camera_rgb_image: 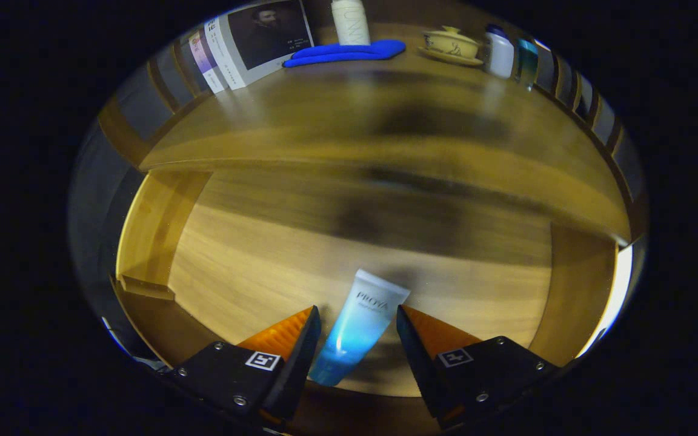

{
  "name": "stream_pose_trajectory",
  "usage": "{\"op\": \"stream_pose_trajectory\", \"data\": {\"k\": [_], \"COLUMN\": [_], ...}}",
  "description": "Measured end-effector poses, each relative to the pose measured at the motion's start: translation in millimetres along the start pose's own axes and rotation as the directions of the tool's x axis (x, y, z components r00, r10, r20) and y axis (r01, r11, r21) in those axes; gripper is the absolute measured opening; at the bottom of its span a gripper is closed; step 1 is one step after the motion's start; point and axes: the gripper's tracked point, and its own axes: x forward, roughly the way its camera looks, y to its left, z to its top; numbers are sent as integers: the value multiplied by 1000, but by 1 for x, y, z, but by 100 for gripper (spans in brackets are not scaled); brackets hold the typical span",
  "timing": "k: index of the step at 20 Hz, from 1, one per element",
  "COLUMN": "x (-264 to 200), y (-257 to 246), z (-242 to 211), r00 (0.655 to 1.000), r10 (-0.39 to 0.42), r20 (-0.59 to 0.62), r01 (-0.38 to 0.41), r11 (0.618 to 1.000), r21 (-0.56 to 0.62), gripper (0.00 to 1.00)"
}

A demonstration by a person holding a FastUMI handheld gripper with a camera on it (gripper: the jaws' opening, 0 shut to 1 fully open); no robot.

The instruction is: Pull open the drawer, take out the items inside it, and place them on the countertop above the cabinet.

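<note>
Gripper [358, 324] angled down over open drawer [161, 224]; fingers spread apart, straddling blue tube [358, 327] lying on drawer floor without touching it; countertop [325, 115] beyond.

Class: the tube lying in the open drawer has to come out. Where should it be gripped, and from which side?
Grip the tube across its rounder mid-body, coming down from above: it lies flat in the drawer, lengthwise between the open fingers of the hand-held gripper, which straddle it without touching.

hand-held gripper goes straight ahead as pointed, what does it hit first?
Likely the tube, lying between the open fingers of the hand-held gripper, then the drawer floor under it. Depth is unclear.
</note>
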Motion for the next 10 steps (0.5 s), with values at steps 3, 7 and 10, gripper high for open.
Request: {"op": "stream_pose_trajectory", "data": {"k": [3, 7, 10], "x": [3, 3, 1], "y": [2, 3, 5], "z": [-10, -10, -7], "r00": [998, 997, 997], "r10": [20, 16, 5], "r20": [-67, -72, -76], "r01": [-19, -14, -6], "r11": [1000, 999, 1000], "r21": [16, 29, -16], "gripper": [75, 72, 69]}}
